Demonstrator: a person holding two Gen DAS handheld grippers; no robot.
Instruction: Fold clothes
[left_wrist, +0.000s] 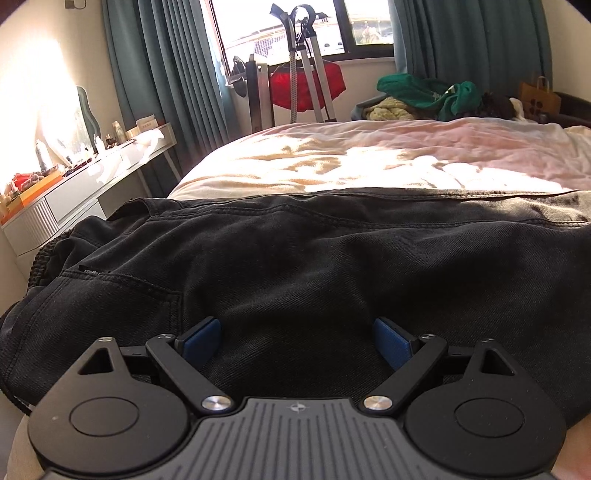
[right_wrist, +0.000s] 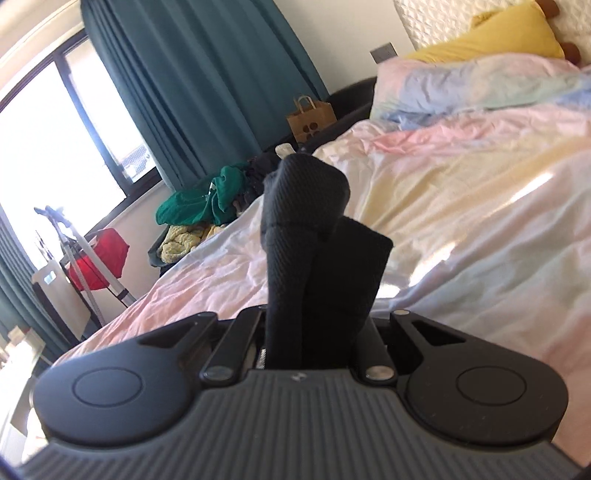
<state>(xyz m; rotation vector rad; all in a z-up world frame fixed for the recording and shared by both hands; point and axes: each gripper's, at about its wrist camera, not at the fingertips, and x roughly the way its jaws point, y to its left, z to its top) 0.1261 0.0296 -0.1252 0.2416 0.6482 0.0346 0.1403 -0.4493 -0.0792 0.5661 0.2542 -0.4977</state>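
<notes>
Black denim trousers (left_wrist: 295, 266): spread along the bed (left_wrist: 369, 162) near edge. Left gripper (left_wrist: 295, 341): jaws wide, empty, above the denim. Right gripper (right_wrist: 317, 306): clamped on a dark fabric fold (right_wrist: 306, 206), lifted. Fold best carried across with edges kept aligned.

I can read almost nothing here. A small black woven tag (left_wrist: 89, 270) stitched at the pocket seam of the black denim trousers (left_wrist: 295, 266) carries pale lettering, too small to make out. The grey ribbed body of my left gripper (left_wrist: 295, 341) bears a small round compass-like emblem (left_wrist: 296, 407), without words. The brown paper bag with handles (right_wrist: 311, 119), far off by the teal curtain, shows a dark printed dot pattern, no legible letters.
</notes>
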